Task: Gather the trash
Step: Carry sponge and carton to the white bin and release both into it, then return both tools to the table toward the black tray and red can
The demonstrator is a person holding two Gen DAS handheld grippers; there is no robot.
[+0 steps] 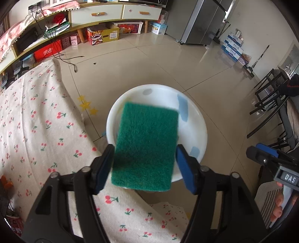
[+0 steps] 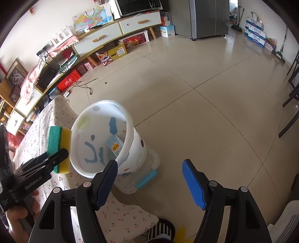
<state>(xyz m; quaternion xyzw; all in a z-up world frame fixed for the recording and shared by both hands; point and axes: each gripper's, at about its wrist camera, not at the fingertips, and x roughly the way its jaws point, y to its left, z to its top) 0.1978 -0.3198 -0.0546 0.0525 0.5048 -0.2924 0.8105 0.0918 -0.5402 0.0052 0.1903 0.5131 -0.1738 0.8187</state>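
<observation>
A green scouring sponge [image 1: 145,147] with a yellow foam side [image 2: 66,147] hangs tilted over the rim of a white bin [image 1: 194,119] with blue patches. It lies between the jaws of my left gripper [image 1: 144,147]. The jaws stand a little wider than the sponge, with a gap at the right pad [image 1: 186,168], and its outline is blurred. In the right wrist view, one left finger [image 2: 56,156] crosses the sponge. A blue and white packet [image 2: 115,144] lies inside the bin [image 2: 129,119]. My right gripper [image 2: 149,168] is open and empty, over the floor beside the bin.
A table with a cherry-print cloth [image 1: 37,130] adjoins the bin. The bin stands on a clear base with a light blue edge [image 2: 147,177]. A low cabinet [image 1: 97,15], a fridge [image 1: 205,22], stacked boxes [image 1: 233,46], black chairs [image 1: 271,104] and a floor cable [image 1: 74,65] ring the tiled floor.
</observation>
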